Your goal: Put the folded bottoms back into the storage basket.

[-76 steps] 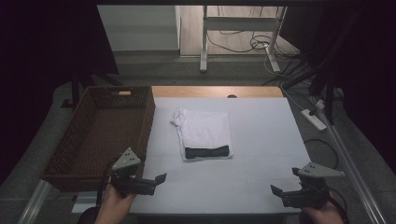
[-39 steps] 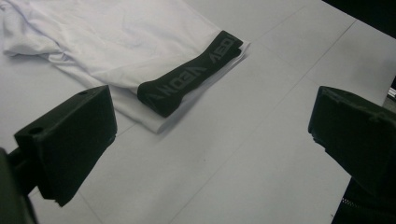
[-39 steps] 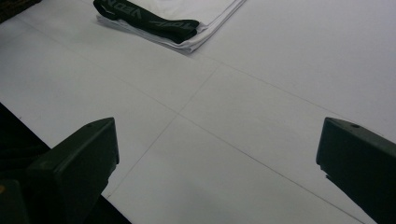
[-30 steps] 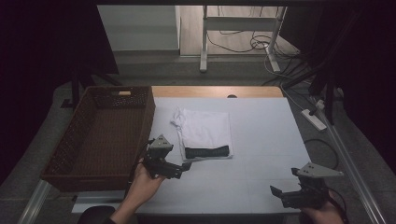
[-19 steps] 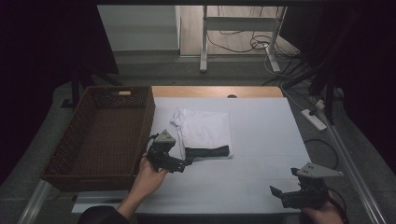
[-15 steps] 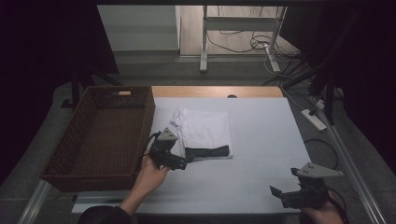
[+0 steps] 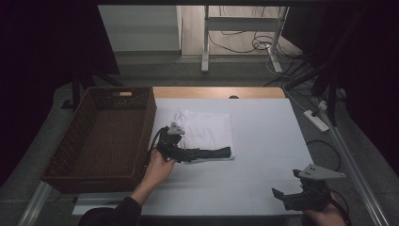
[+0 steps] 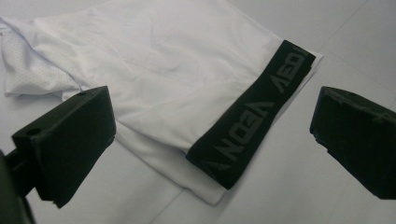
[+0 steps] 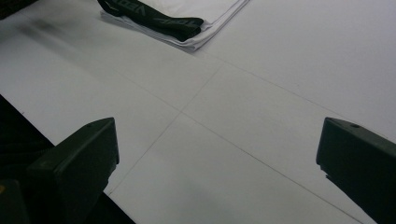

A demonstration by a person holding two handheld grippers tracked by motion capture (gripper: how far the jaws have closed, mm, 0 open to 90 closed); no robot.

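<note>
L. gripper (image 8: pixel 210 140), jaws spread wide, hovers over the black waistband end of the folded white garment (image 7: pixel 209 132) lying mid-table just beside the wicker basket (image 7: pixel 101 136), lined up, apparently, to pinch that thick edge. R. gripper (image 7: pixel 294 197), jaws also apart and holding nothing, waits at the near table (image 7: pixel 263 122) edge, clear of the work.

Smooth white cloth garment (image 8: pixel 177 79), woven wicker basket (image 7: pixel 101 136)

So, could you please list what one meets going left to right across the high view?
Wicker basket → left gripper → folded white garment → right gripper → power strip.
</note>
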